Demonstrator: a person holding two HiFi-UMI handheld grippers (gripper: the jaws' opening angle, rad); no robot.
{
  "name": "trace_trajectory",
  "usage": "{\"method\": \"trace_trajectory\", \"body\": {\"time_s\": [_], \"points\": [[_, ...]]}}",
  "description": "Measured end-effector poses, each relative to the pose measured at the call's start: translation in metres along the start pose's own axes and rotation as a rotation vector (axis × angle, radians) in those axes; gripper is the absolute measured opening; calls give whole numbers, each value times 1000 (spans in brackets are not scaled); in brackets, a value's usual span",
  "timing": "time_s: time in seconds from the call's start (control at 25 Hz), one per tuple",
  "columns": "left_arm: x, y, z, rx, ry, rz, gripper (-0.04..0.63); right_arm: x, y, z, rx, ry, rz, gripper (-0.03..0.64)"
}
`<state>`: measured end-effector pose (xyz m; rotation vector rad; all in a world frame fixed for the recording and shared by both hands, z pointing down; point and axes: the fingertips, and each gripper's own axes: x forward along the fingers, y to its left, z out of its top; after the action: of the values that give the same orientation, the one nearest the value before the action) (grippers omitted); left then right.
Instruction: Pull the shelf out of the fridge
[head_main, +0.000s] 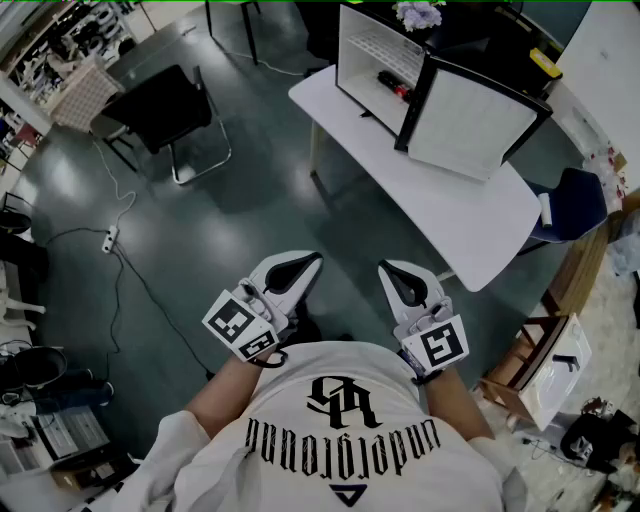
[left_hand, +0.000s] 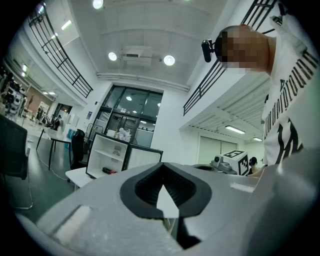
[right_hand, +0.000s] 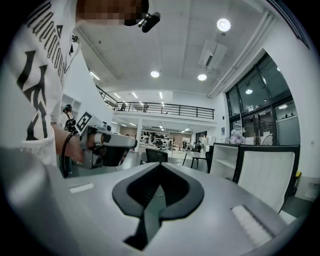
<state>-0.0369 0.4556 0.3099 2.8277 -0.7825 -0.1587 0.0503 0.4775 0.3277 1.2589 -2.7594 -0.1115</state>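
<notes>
Floor (head_main: 230, 220): power strip (head_main: 110, 238) shows overhead only.

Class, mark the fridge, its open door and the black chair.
fridge (head_main: 372, 60), head view, on its white inside wall.
door (head_main: 470, 125), head view, on its white inner panel.
black chair (head_main: 165, 105), head view, on its seat.

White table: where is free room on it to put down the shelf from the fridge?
The near end of the table, in front of the open fridge door, is bare. A narrow strip is free left of the fridge. The far end is taken by the fridge.
</notes>
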Motion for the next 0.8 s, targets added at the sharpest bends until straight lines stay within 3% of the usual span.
{"method": "trace_trajectory", "body": {"time_s": [0.44, 0.8], "points": [[6, 24, -5, -9, 14, 14, 8, 20, -11, -4, 20, 2, -16, 2], [4, 72, 0, -57, -14, 16, 6, 67, -18, -11, -3, 31, -9, 2]]}}
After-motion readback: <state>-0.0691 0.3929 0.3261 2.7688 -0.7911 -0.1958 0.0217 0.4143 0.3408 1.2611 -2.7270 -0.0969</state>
